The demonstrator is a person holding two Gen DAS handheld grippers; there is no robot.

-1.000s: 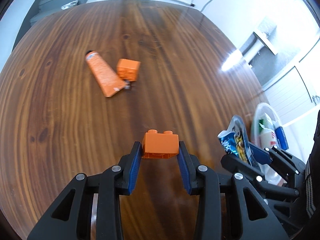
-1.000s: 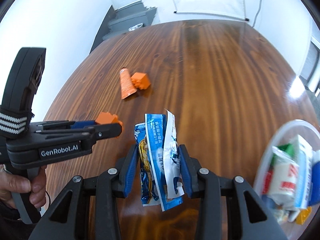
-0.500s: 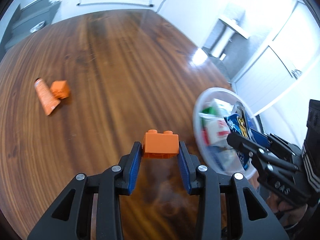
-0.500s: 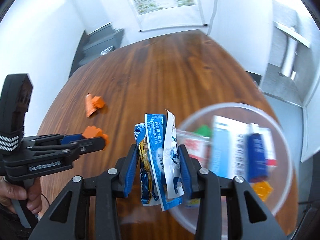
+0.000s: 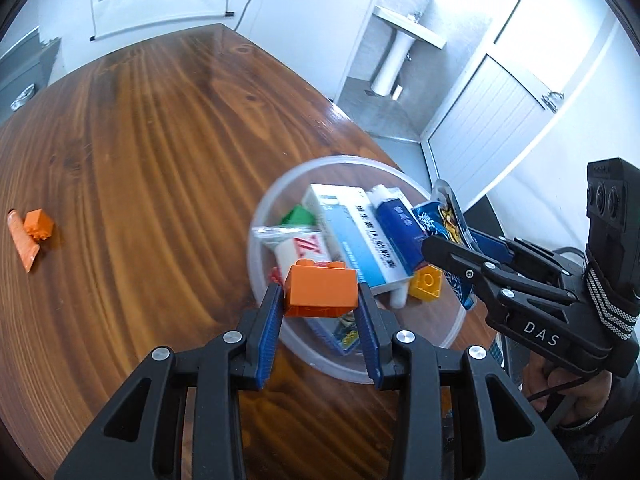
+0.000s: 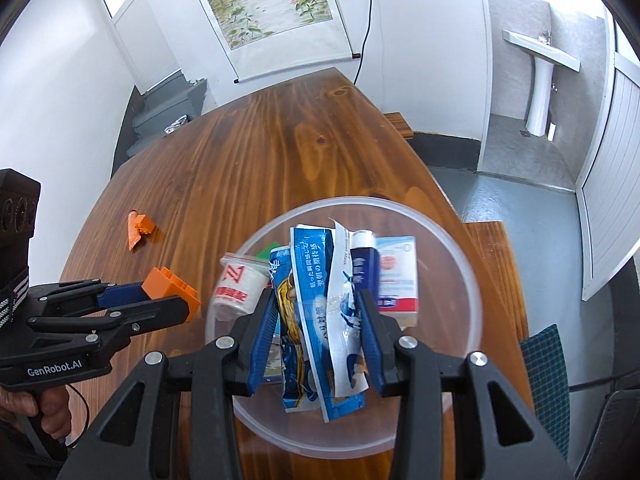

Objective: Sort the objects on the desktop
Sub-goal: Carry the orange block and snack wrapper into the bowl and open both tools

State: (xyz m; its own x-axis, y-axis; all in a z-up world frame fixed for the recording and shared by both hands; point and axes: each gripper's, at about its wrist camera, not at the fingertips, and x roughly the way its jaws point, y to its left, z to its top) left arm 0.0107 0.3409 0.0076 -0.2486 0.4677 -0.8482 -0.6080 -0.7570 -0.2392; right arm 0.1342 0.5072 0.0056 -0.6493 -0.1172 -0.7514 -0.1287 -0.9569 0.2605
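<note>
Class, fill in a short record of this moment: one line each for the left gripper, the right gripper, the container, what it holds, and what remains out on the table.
left gripper: shut on an orange toy brick, at the bowl's near rim
right gripper: shut on blue and white foil sachets, above the bowl
container: clear round plastic bowl on the brown wooden table
contents: white carton, blue tube, yellow brick, white tub, green piece
remaining: orange tube touching a second orange brick

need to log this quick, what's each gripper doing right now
Left gripper: shut on the orange brick.
Right gripper: shut on the blue sachets, over the clear bowl.
</note>
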